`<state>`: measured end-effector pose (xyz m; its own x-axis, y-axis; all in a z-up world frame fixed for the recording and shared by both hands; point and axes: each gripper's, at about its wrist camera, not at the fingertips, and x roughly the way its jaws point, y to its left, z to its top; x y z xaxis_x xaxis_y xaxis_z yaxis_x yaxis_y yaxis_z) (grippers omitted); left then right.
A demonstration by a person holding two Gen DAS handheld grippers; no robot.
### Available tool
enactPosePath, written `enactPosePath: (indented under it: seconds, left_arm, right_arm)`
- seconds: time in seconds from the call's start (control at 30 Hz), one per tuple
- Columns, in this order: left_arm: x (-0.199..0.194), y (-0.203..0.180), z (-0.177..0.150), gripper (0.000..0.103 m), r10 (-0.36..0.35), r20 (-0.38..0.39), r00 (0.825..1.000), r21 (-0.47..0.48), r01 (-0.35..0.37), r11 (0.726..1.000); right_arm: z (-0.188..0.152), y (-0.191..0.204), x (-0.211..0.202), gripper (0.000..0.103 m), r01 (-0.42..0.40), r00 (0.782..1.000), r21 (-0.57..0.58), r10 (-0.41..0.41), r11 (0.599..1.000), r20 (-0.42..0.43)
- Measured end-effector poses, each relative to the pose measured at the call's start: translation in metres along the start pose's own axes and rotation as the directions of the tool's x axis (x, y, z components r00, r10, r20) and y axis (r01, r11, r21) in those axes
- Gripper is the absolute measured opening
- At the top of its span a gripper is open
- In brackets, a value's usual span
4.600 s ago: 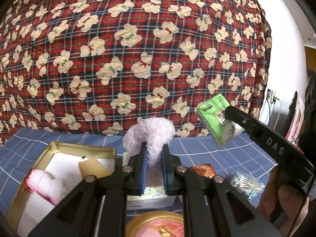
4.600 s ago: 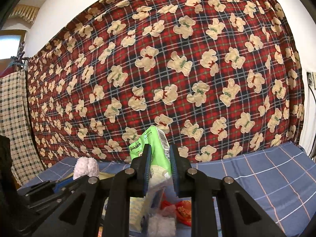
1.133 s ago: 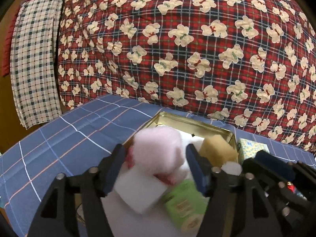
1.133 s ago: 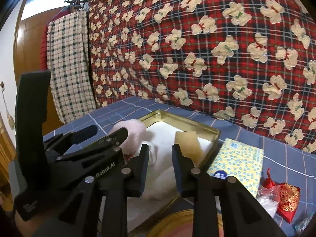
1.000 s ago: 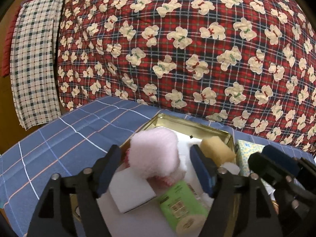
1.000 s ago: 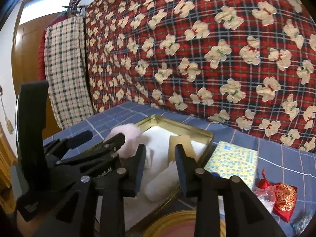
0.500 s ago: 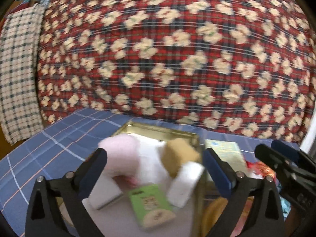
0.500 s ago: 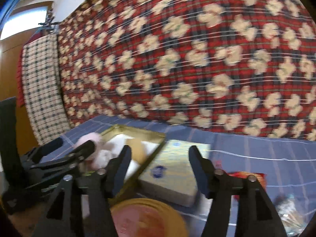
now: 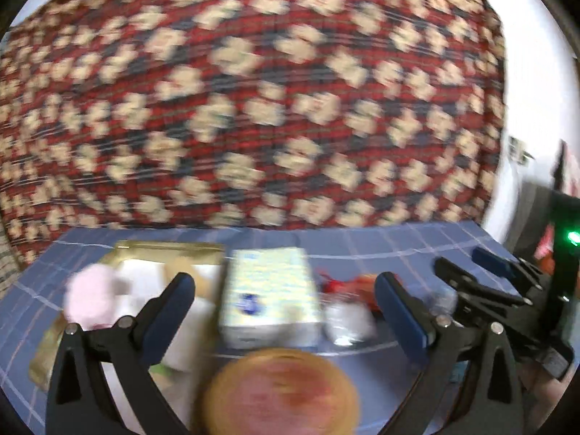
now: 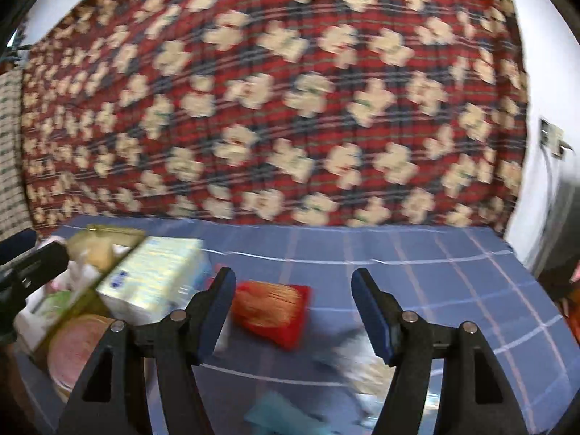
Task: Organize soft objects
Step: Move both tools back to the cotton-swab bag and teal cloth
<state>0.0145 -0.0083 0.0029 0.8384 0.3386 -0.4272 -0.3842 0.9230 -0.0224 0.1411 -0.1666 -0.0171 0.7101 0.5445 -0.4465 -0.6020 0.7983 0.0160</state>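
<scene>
Now both grippers tilted tableward (jaws empty).

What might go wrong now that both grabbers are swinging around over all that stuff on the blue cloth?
Both views are blurred, so aim may be poor. The left gripper, jaws open and empty, frames the tissue box rather than anything small, so it might shove it against the gold tin. The right gripper, also open, hangs near the red packet and could knock it or the round lid nearby.

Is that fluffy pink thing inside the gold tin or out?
Inside: the pink puff sits within the gold tin's rim beside white pieces.
</scene>
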Motion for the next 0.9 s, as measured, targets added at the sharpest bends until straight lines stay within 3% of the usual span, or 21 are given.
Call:
enactPosePath:
  seconds: [0.13,0.33,0.6,0.8,0.9]
  left_arm:
    - [0.016,-0.036,-0.007,0.101,-0.072,-0.070,0.995,0.063,0.077,0.995]
    - [0.035,-0.078,-0.020,0.101,-0.144,-0.153,0.978,0.120,0.163,0.979]
    - [0.058,-0.094,-0.033,0.101,-0.200,-0.247,0.948,0.091,0.228,0.969]
    - [0.061,-0.097,-0.039,0.101,-0.202,-0.262,0.944,0.103,0.236,0.966]
    - [0.064,-0.097,-0.042,0.101,-0.201,-0.273,0.941,0.105,0.237,0.966]
  right_arm:
    - [-0.008,-0.029,0.001,0.068,0.063,0.997,0.019,-0.062,0.998,-0.053]
    - [-0.020,-0.049,0.005,0.068,0.053,0.989,-0.019,-0.055,0.998,-0.137]
    - [-0.034,-0.057,0.018,0.068,0.028,0.969,-0.045,-0.039,0.999,-0.243]
    - [-0.042,-0.057,0.033,0.068,0.029,0.941,-0.065,-0.049,0.997,-0.335]
    - [-0.044,-0.062,0.037,0.068,0.005,0.931,-0.031,-0.016,1.000,-0.365]
